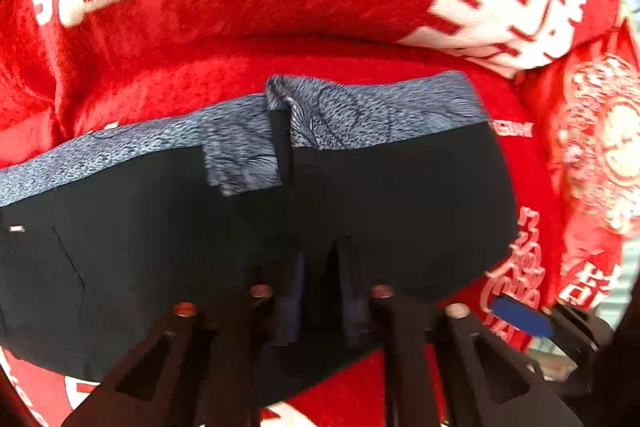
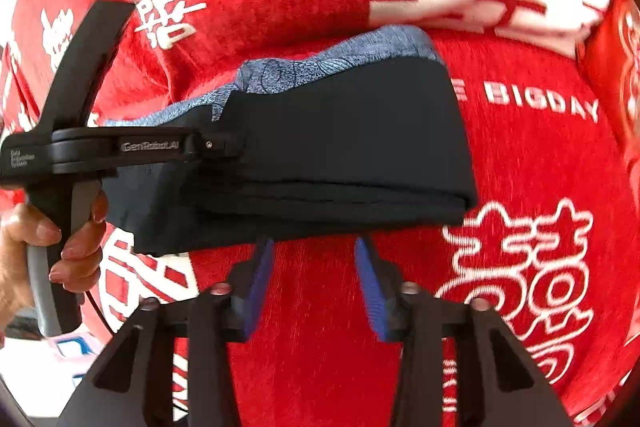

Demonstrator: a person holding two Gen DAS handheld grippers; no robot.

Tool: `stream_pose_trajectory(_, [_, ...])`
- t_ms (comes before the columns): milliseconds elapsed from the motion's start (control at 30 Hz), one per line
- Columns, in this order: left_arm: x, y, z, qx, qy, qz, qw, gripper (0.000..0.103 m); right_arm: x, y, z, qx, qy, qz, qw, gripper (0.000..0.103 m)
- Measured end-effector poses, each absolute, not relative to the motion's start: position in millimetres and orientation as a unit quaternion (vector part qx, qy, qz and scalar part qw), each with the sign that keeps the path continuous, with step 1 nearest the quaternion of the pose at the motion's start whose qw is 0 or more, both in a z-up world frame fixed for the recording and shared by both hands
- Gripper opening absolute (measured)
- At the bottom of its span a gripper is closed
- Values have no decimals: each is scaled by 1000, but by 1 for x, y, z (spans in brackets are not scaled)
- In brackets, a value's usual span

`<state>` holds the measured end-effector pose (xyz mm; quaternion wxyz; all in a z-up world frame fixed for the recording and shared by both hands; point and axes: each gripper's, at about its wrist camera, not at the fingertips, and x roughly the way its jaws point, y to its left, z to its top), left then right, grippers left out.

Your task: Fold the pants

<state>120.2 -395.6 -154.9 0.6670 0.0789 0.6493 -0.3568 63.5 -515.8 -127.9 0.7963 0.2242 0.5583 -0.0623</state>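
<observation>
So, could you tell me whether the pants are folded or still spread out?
Folded. In the right wrist view the pants form a compact bundle, with stacked layer edges along the near side, lying on the red blanket.

We see the pants (image 1: 360, 211) cut off at the left edge; the left gripper's (image 1: 320, 267) fingertips blur into dark cloth.

Matt black cloth pants (image 2: 344, 131) on plush red blanket (image 2: 520, 163)

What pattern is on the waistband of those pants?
The waistband is blue-grey with a fine dark speckled, leaf-like print; the left wrist view shows it best.
</observation>
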Motion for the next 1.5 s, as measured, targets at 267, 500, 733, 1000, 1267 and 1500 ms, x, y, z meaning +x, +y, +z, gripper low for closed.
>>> stream_pose_trajectory(267, [99, -371, -166, 119, 636, -328, 689, 5, 51, -534, -124, 256, 555, -65, 789, 40])
stream_pose_trajectory(500, [90, -369, -157, 120, 613, -297, 723, 20, 67, -564, -123, 292, 535, -67, 790, 40])
stream_pose_trajectory(733, [92, -355, -124, 119, 576, -233, 774, 73, 123, -588, -139, 297, 542, -55, 784, 40])
stream_pose_trajectory(1000, [107, -405, -114, 121, 559, -253, 780, 73, 131, -576, -156, 355, 544, -5, 760, 40])
stream_pose_trajectory(1267, [121, -418, -181, 151, 605, -191, 758, 75, 131, -621, -160, 352, 550, -51, 756, 40])
stream_pose_trajectory(1500, [115, -384, -175, 115, 621, -170, 756, 81, 126, -604, -172, 339, 554, -41, 759, 40])
